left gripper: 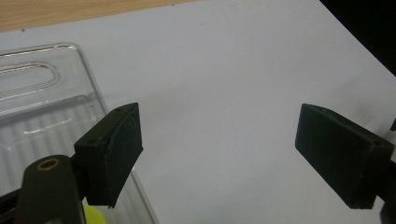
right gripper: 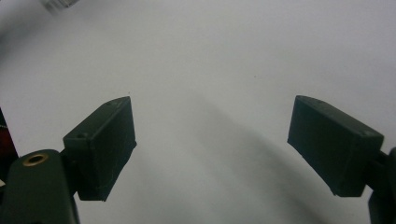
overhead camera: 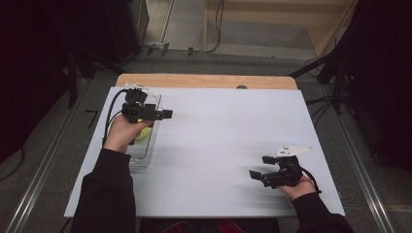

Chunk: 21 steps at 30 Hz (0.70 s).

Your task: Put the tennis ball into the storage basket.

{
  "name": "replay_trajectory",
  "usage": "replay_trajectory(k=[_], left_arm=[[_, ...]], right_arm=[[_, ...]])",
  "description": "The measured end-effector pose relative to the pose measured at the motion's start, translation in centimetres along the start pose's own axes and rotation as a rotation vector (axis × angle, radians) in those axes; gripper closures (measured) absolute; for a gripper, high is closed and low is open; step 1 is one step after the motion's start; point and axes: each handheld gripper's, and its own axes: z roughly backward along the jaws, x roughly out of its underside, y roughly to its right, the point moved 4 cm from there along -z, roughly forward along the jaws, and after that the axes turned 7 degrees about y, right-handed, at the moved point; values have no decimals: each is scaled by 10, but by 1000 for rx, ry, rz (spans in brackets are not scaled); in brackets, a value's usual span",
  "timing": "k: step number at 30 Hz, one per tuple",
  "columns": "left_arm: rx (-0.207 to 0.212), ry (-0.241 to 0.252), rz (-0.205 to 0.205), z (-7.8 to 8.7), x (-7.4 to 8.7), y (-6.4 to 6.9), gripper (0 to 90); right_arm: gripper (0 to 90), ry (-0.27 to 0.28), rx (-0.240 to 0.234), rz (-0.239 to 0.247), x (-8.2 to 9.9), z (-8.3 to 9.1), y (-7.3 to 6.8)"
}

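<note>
A clear plastic tray [overhead camera: 141,156] lies along the left side of the white table cover [overhead camera: 218,131]. A small yellow-green object [overhead camera: 144,132] rests in it, partly hidden under the left hand. My left gripper [overhead camera: 164,114] hovers over the tray's right rim and points right. Its jaws stand open with nothing between them, as the left gripper view [left gripper: 219,140] confirms; the tray [left gripper: 46,93] and a sliver of the yellow-green object [left gripper: 95,215] show at the lower left there. Near the front right, my right gripper [overhead camera: 259,168] is open and empty over the bare cover [right gripper: 210,140].
A strip of wooden tabletop [overhead camera: 204,80] shows beyond the cover's far edge, with a small dark spot [overhead camera: 241,87] on it. Dark stands and cables line the floor on both sides. The wide white middle of the cover separates the two hands.
</note>
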Motion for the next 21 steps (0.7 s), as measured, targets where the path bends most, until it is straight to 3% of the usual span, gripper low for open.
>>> replay_trajectory(k=[5, 10, 13, 18, 21], left_arm=[[60, -7, -7, -2, 2, 13, 154], [90, -5, -24, -3, 4, 26, 154], [98, -20, -33, -6, 8, 29, 154], [126, -25, -6, -9, 17, 30, 154], [110, -27, -18, -10, 22, 30, 154]], right_arm=[[133, 2, 0, 1, 0, 0, 0], [133, 1, -1, 2, 0, 1, 0], [133, 2, -1, 1, 0, 1, 0], [133, 3, -2, 3, 0, 1, 0], [133, 5, -2, 5, 0, 1, 0]])
